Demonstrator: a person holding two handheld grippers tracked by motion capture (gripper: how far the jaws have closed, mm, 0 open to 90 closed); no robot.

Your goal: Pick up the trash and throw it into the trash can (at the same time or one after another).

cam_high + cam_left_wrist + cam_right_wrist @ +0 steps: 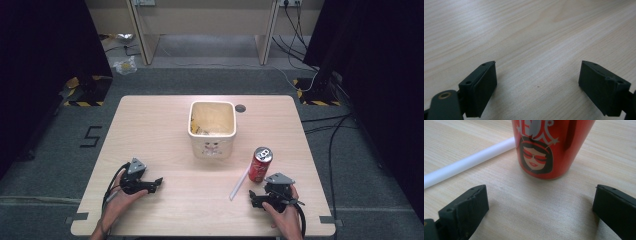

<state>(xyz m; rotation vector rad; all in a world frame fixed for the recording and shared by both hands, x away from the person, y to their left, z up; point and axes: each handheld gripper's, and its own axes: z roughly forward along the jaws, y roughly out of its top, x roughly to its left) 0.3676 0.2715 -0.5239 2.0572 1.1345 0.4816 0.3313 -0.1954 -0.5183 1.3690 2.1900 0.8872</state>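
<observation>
— Red can (549, 147), that's what the right gripper (540, 212) is lined up on. It stands upright on the wooden surface (165, 125) just ahead of the gripper, centred between the two black pads, with a clear gap all round.

— So nothing's been picked up?

— Not as far as I can judge. The right gripper is spread wide and holds nothing; the can is untouched. The white straw (466, 162) lies flat, ahead and to the gripper's left, running in behind the can. The cream bin (212, 129) sits farther ahead, well beyond the can, with some scraps already inside. If the can and straw are meant for it, all of that is left to do.

— And the left gripper (537, 85)?

— Wide too, empty, resting low with bare wood between its pads. Nothing within reach of it.

— Does the overhead look add anything?

— It gives the layout: both hands at the near edge, bin in the middle, can's open top (263, 153) visible. The right gripper's own camera gives what that misses: the printed face on the can, and how squarely it sits between the pads.
</observation>
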